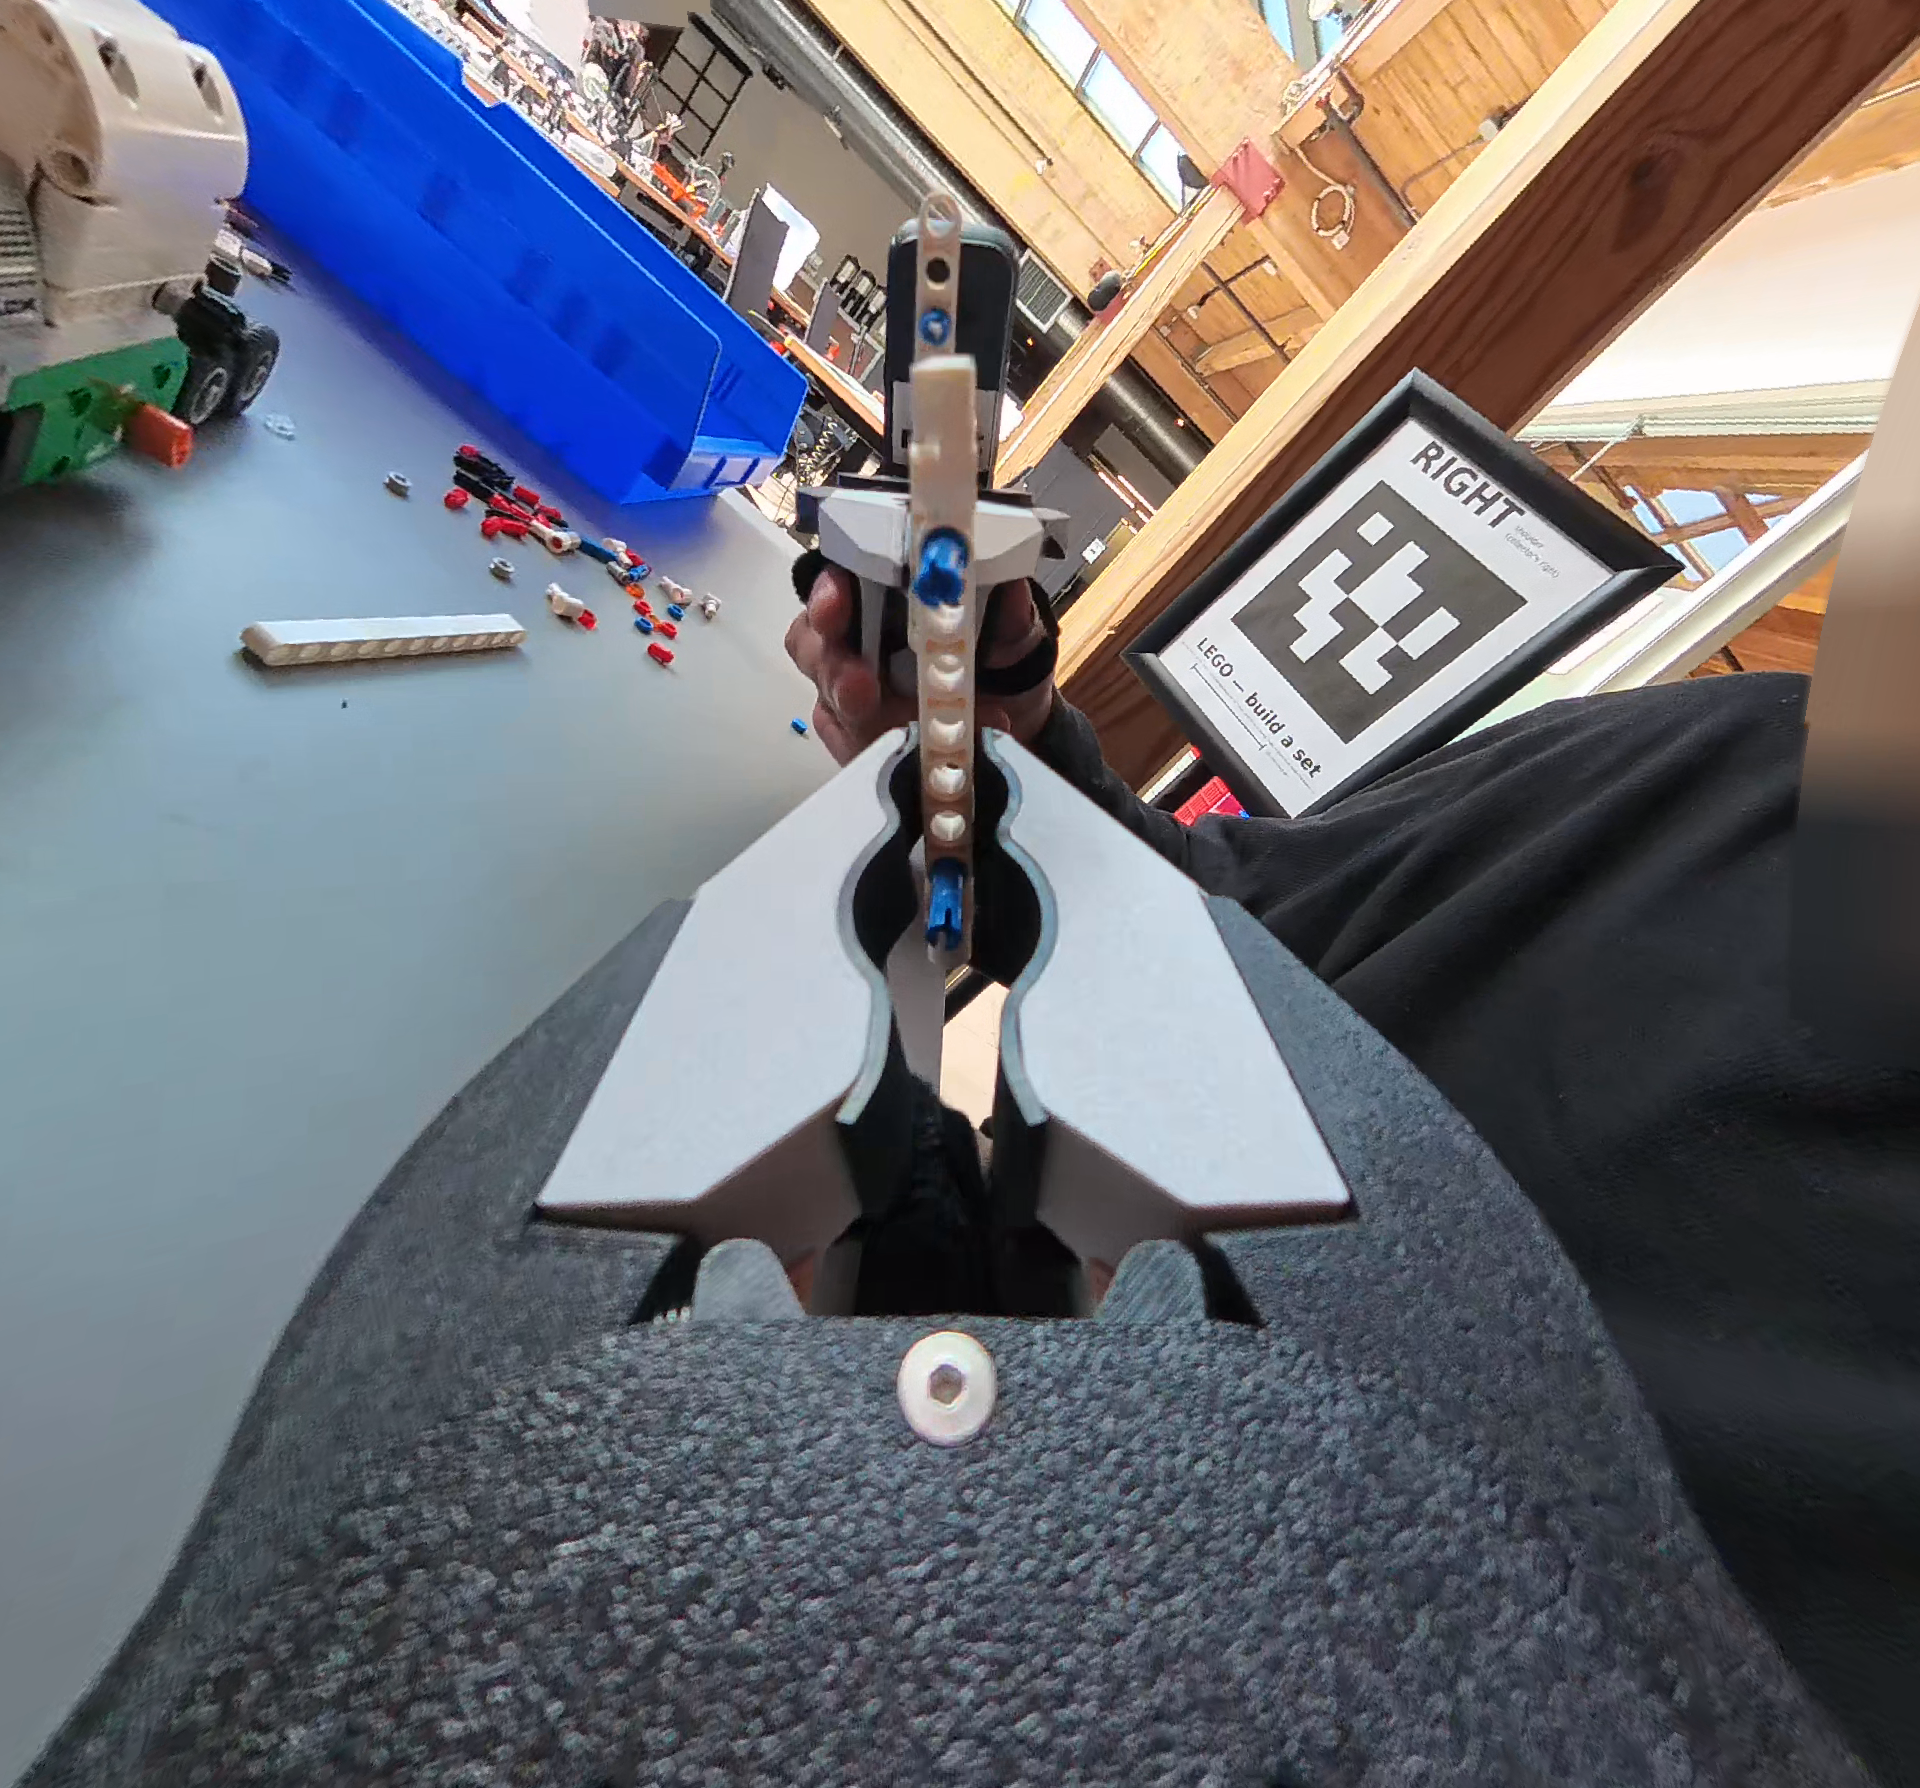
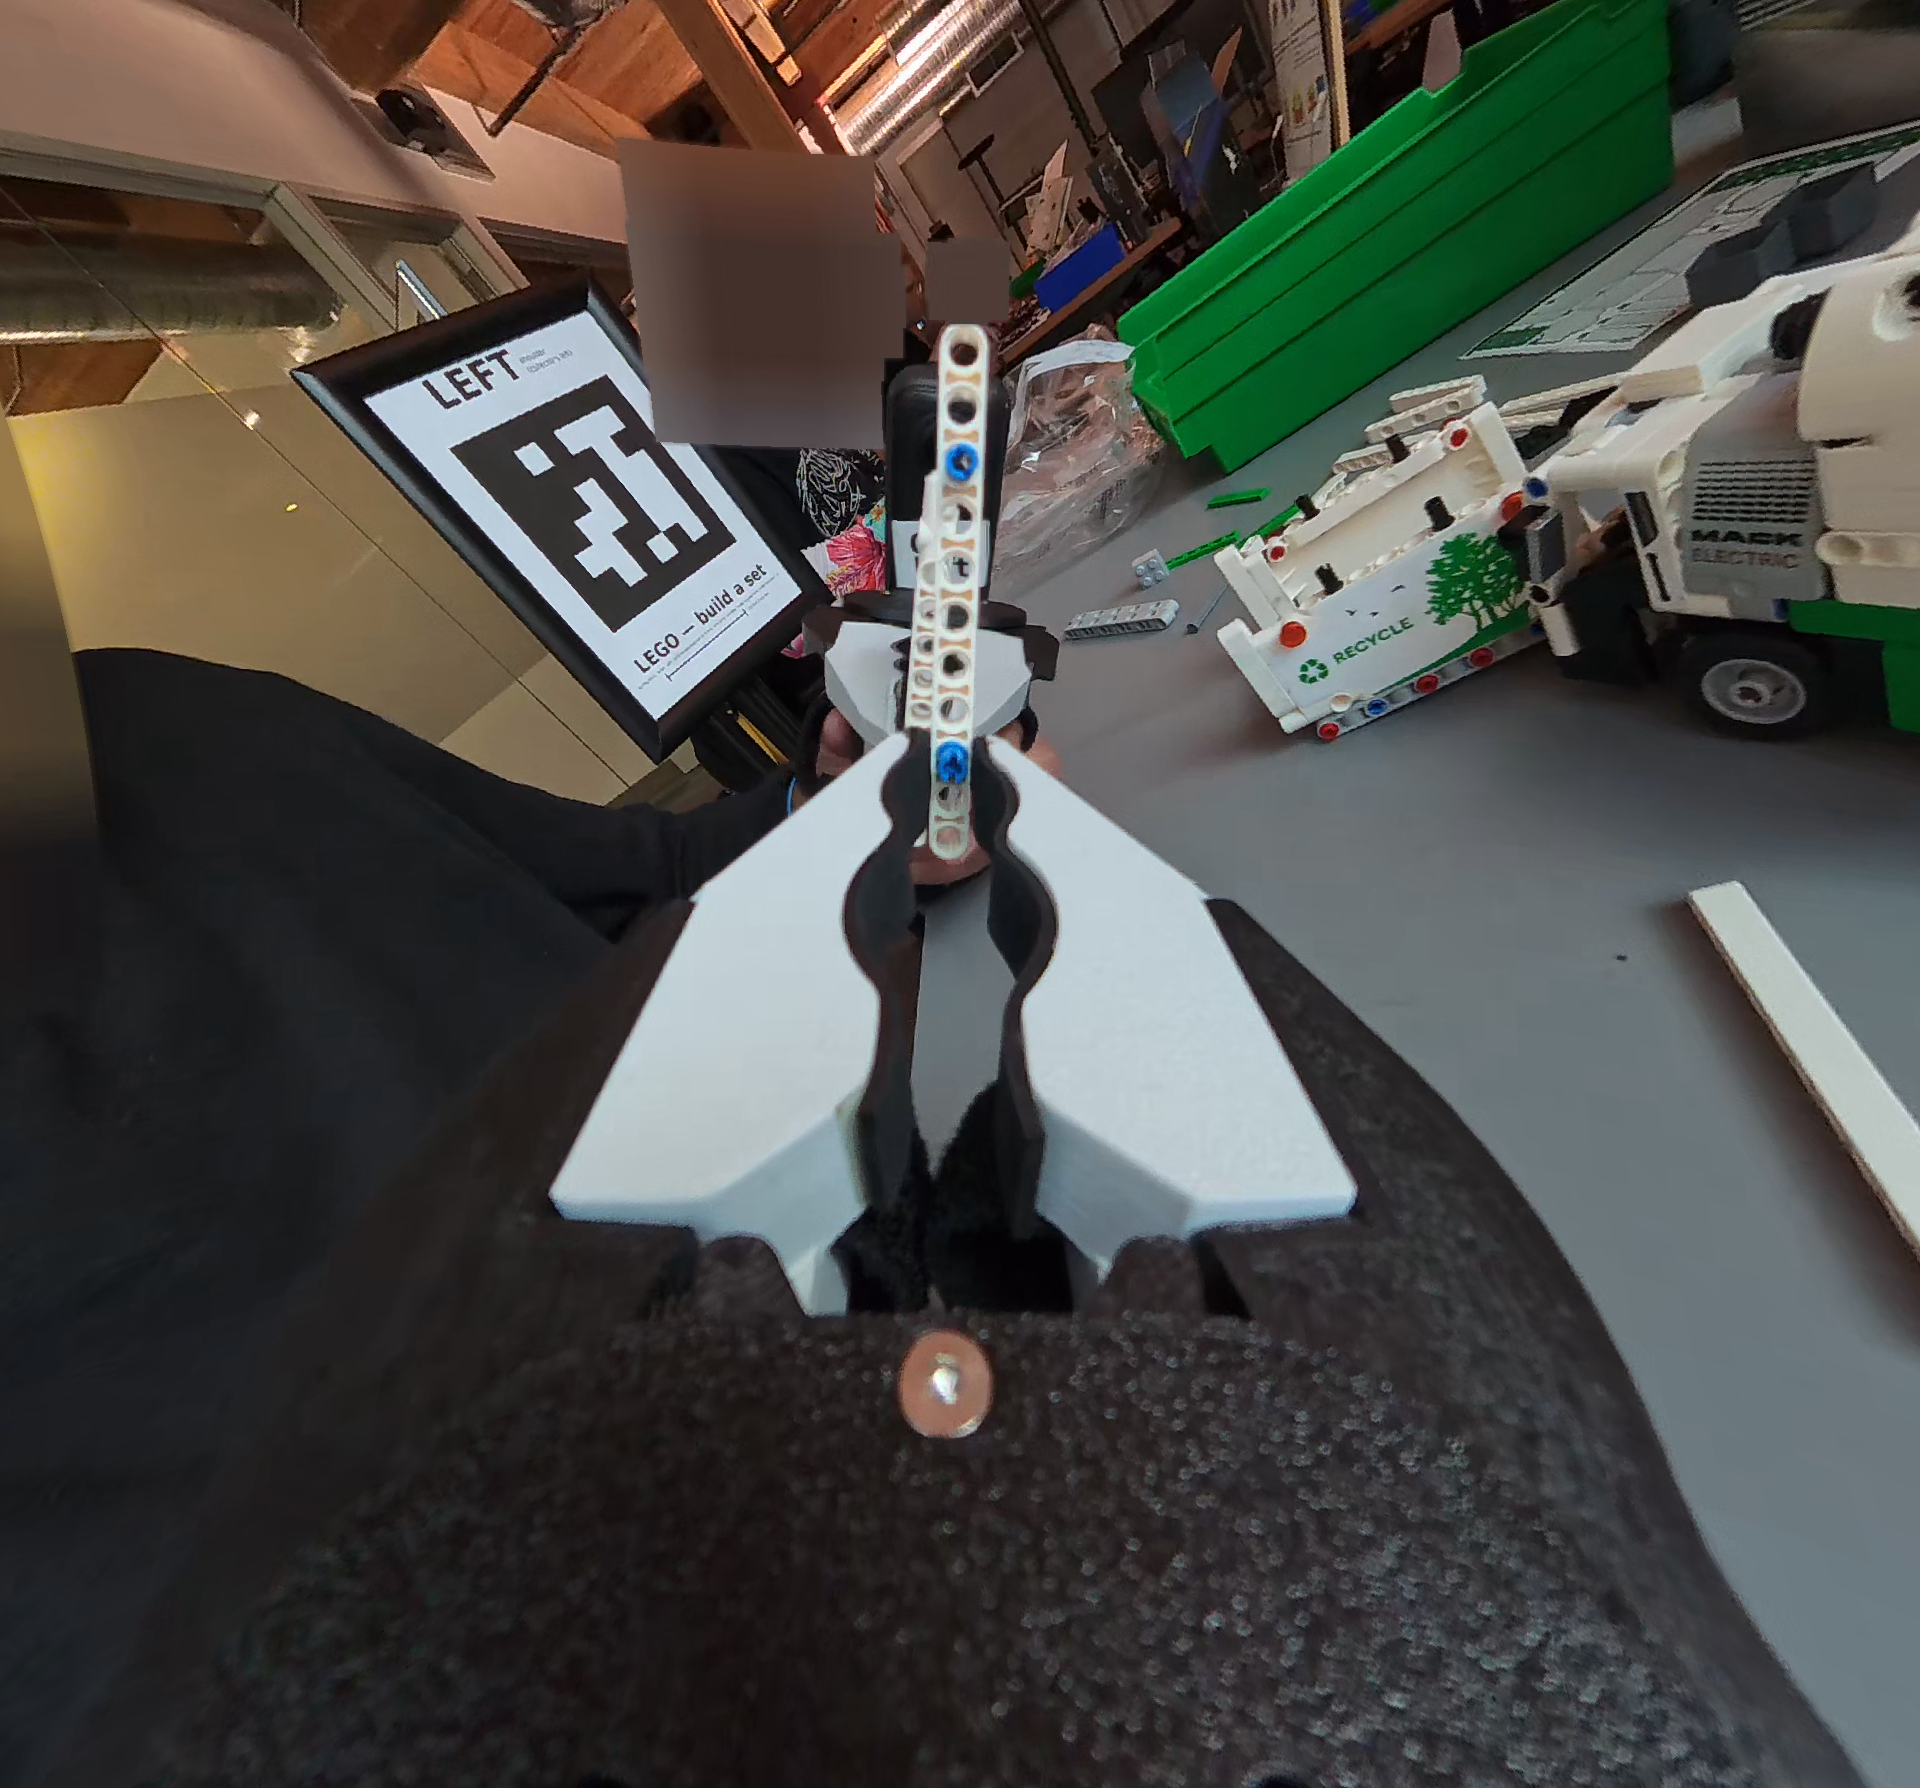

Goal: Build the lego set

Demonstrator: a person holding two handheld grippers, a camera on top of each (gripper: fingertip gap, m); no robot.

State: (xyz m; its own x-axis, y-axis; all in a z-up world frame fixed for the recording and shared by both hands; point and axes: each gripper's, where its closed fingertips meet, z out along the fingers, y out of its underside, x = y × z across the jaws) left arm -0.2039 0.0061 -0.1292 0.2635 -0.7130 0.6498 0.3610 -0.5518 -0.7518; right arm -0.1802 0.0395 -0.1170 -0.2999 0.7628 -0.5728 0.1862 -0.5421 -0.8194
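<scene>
Left wrist view showed the left gripper point(image 1: 943, 782), its pale, wavy-edged fingers point(image 1: 821, 865) pinched together on a long white beam point(image 1: 943, 689), a slim, stiff plastic strip with a row of round holes and blue pins point(image 1: 940, 562) pushed through it. Seen from the right wrist view, the right gripper point(image 2: 948, 782) was likewise clamped on a white beam point(image 2: 954, 595) of the same kind, a second, thinner strip lying against its side. Both tools were raised above the grey table point(image 1: 312, 907), facing each other.

By my judgement the step in hand was mating two beams over the pins; the next move called for lining holes with pins and pressing squarely, since a tilt would jam them.

Farther off lay a loose white beam point(image 1: 382, 637) and scattered red, blue and black pins point(image 1: 561, 543), small and glossy. Beyond stood the part-built white-and-green truck point(image 2: 1714, 533), blocky with rubbery tyres, a blue bin point(image 1: 468, 211) and a green bin point(image 2: 1434, 232), both of smooth moulded plastic.
</scene>
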